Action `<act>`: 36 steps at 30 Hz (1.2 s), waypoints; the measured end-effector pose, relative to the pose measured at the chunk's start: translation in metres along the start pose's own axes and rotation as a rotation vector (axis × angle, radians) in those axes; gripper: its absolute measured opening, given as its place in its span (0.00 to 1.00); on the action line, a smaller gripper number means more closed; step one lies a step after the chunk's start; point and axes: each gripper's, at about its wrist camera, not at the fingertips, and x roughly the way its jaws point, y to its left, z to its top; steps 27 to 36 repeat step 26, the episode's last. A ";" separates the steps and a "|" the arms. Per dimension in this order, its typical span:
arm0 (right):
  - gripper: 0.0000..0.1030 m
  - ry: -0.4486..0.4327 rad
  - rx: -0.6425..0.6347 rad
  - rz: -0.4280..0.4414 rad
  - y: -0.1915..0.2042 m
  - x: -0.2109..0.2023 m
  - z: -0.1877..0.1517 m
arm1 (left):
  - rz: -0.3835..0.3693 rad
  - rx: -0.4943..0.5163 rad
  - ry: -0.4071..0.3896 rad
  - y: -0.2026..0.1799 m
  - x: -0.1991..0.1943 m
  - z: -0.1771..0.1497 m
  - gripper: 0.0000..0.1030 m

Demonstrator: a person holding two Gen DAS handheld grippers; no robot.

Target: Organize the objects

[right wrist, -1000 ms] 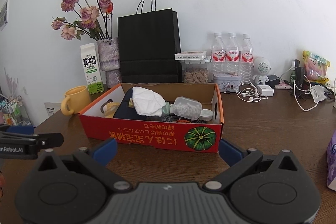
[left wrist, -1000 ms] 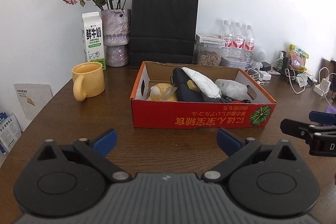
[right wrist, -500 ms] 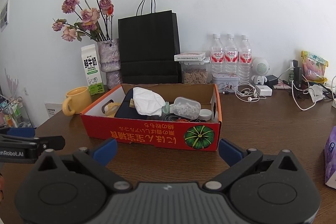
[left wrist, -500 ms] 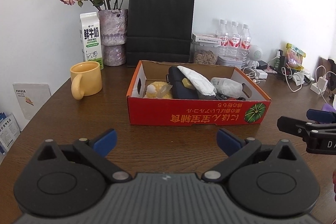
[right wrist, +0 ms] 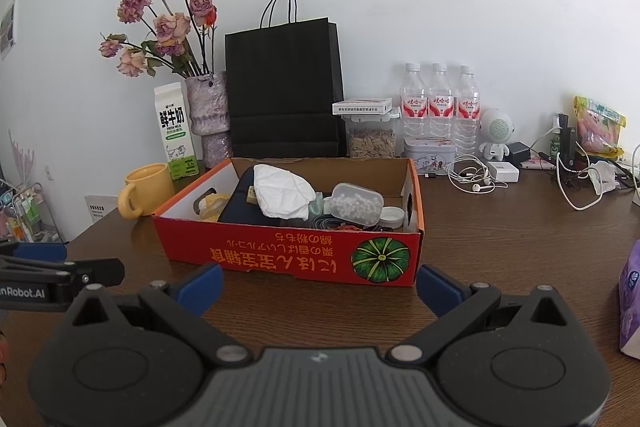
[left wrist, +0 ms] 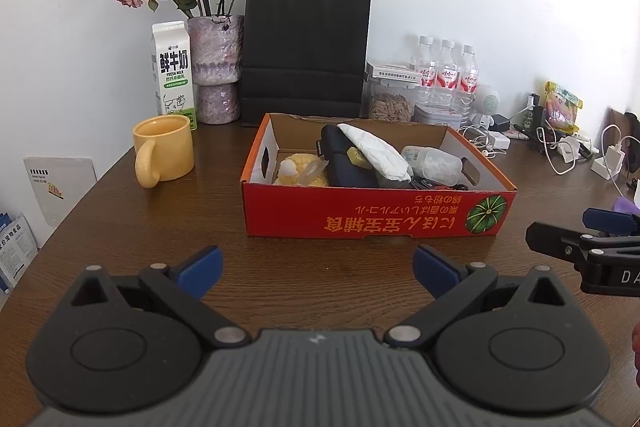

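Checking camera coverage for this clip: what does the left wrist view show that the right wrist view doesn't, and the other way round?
Only the left wrist view shows the white charger plug at the table's right end and the leaflets at far left. Only the right wrist view shows the purple packet at its right edge and the wire rack at far left. Both show the red box, yellow mug, milk carton, black bag, and both grippers open: left gripper, right gripper.
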 end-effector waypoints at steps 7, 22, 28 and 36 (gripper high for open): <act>1.00 0.000 0.000 0.000 0.000 0.000 0.000 | -0.006 0.001 -0.005 0.000 -0.001 0.001 1.00; 1.00 0.001 -0.001 -0.001 0.000 0.000 0.000 | 0.006 0.020 -0.003 -0.003 -0.003 0.000 1.00; 1.00 0.004 -0.004 -0.003 0.002 0.001 -0.001 | 0.008 0.008 0.006 -0.001 -0.002 -0.001 1.00; 1.00 0.004 -0.004 -0.003 0.002 0.001 -0.001 | 0.008 0.008 0.006 -0.001 -0.002 -0.001 1.00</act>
